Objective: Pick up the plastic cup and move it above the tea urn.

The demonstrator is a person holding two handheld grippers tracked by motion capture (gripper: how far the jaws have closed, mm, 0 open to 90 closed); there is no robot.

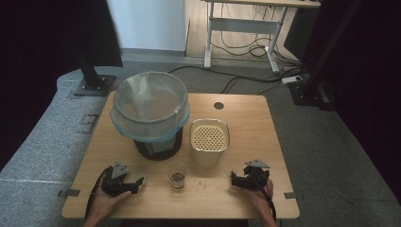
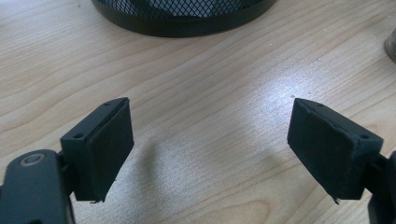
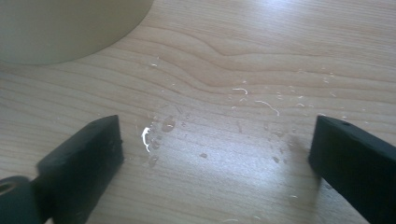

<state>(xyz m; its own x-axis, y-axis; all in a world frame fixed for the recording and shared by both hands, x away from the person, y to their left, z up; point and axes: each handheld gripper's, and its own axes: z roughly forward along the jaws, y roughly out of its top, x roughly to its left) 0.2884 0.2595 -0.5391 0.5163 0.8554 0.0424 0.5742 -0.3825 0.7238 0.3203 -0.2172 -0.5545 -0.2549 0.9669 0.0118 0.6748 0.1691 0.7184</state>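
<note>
Two claws rest low on the wooden counter [image 1: 246,113], one at each near corner, and I hold both spread with nothing between the pads. My left claw [image 1: 135,182] sits at the near left, its jaws wide apart over bare wood; in the left gripper view the mesh base of the black wire bin [image 2: 182,18] stands ahead of it, well apart. That bin [image 1: 158,146] carries a pale blue bag liner [image 1: 150,106] folded over its rim and stands at the far left of the counter. My right claw [image 1: 235,179] lies at the near right, jaws likewise wide, and in the right gripper view I see water droplets and small white flecks [image 3: 210,121] scattered on the wood between them, with the cream container's rounded side [image 3: 70,28] ahead to the left. That cream container [image 1: 209,142], its top perforated, stands just right of the bin. Between my claws stands a small clear glass [image 1: 177,176] with something dark at its bottom, touched by neither.
</note>
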